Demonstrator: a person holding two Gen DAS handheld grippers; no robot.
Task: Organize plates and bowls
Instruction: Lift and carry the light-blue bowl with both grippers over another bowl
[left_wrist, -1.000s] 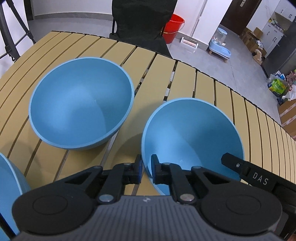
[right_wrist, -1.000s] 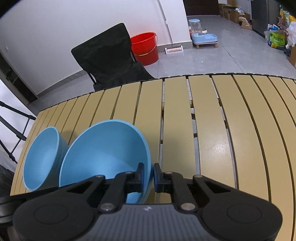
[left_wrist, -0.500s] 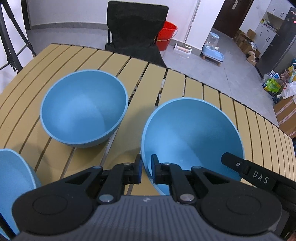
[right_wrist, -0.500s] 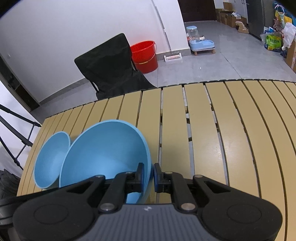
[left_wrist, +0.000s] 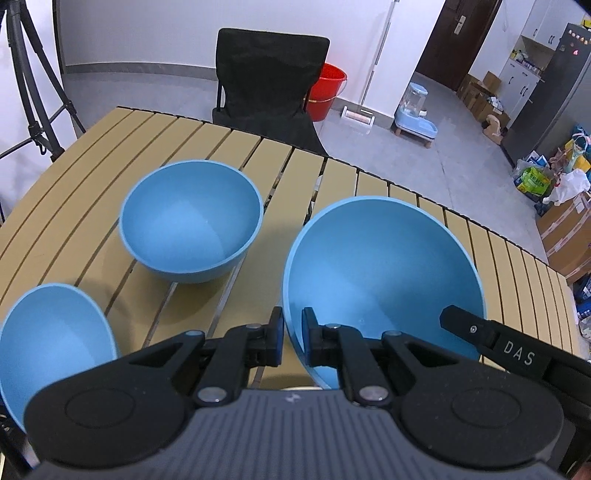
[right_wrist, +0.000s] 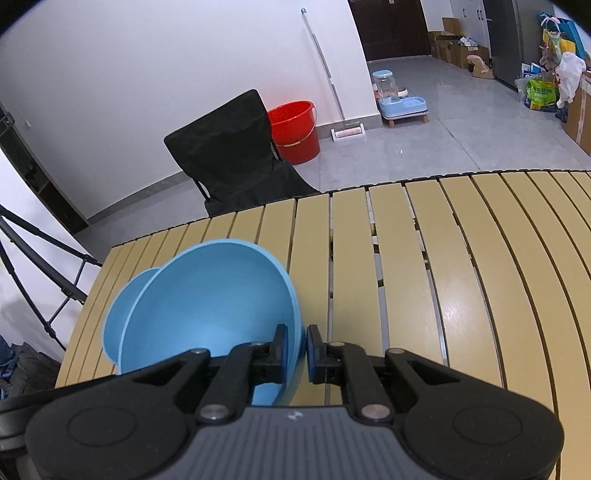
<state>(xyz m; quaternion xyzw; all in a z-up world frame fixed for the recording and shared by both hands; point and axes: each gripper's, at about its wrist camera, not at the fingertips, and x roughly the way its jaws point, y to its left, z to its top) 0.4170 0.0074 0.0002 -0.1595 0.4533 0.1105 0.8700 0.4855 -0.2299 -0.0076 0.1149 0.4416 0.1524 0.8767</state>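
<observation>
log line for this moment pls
left claw shut on big bowl rim | right claw shut on same bowl's opposite rim | two bowls on table

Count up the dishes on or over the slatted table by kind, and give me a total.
Blue bowls: 3, namely the held bowl pinched at opposite rim points by the left hand-held gripper and right hand-held gripper, the middle bowl and the near-left bowl.
Plates: 0 in view.
Total: 3.

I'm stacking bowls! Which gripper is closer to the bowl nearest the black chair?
Left. The left gripper pinches the big bowl on the rim facing the far bowl; the right gripper pinches the opposite rim, farther away.
</observation>
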